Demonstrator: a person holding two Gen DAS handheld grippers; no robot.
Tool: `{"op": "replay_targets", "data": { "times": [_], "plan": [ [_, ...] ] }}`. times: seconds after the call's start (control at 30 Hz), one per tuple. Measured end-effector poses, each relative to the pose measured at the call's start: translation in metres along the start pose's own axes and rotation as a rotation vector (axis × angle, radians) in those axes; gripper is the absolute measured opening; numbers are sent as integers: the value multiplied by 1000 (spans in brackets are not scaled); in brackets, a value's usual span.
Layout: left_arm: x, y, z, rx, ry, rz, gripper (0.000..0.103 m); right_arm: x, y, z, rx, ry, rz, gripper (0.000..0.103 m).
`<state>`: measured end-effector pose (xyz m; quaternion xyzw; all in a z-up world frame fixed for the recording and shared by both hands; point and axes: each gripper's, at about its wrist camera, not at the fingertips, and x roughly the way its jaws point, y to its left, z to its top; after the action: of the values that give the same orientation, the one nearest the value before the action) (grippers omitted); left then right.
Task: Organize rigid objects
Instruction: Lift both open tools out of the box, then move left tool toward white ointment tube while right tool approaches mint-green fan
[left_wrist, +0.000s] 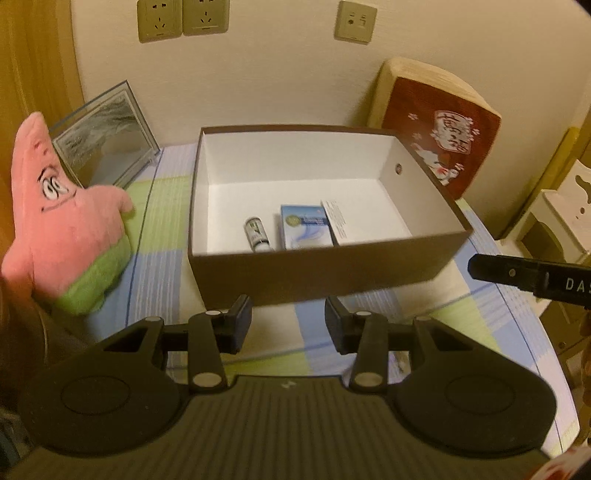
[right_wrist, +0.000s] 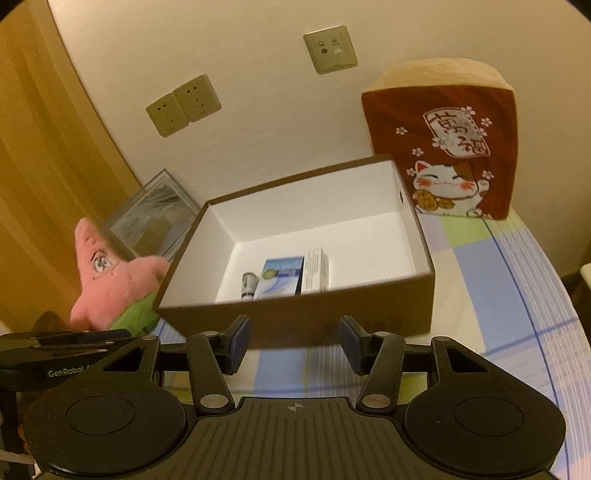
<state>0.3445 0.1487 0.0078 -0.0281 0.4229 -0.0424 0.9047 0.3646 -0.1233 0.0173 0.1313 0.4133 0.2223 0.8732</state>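
Brown box (left_wrist: 314, 273) on the checked surface (left_wrist: 155, 258), three items inside.

A small tube (left_wrist: 256, 234), blue carton (left_wrist: 304, 230) and white carton (left_wrist: 341, 221) line its near wall. Pink plush (left_wrist: 66, 221) and glass frame (left_wrist: 107, 144) flank left, cat cushion (right_wrist: 443, 155) behind right. Left gripper (left_wrist: 288, 325) and right gripper (right_wrist: 293, 345) hover before it, jaws partly apart, empty.

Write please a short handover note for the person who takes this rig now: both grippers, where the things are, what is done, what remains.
Left gripper: open, holds nothing, in front of the brown box.
Right gripper: open, holds nothing, also in front of the box.
Done: a small bottle, a blue carton and a white carton lie inside the box, near its front wall.
Left: no other rigid item shows on the checked tablecloth. The pink plush star, the glass frame and the cat cushion stand around the box.
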Motion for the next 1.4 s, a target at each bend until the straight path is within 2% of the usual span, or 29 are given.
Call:
{"op": "replay_targets", "data": {
  "times": [0.37,0.7,1.17,1.4],
  "plan": [
    [-21,-15,-43,21,18,-37,44,-39,1,-40,18,2,-18,53],
    [-26,-35,-78,21,61,-30,44,-56,-18,-71,-17,44,-40,53],
    [-20,-70,-129,-65,137,13,46,-51,-48,-104,-110,169,10,53],
    [-9,-82,-148,-115,185,44,46,-42,-72,-110,-102,208,13,53]
  ]
}}
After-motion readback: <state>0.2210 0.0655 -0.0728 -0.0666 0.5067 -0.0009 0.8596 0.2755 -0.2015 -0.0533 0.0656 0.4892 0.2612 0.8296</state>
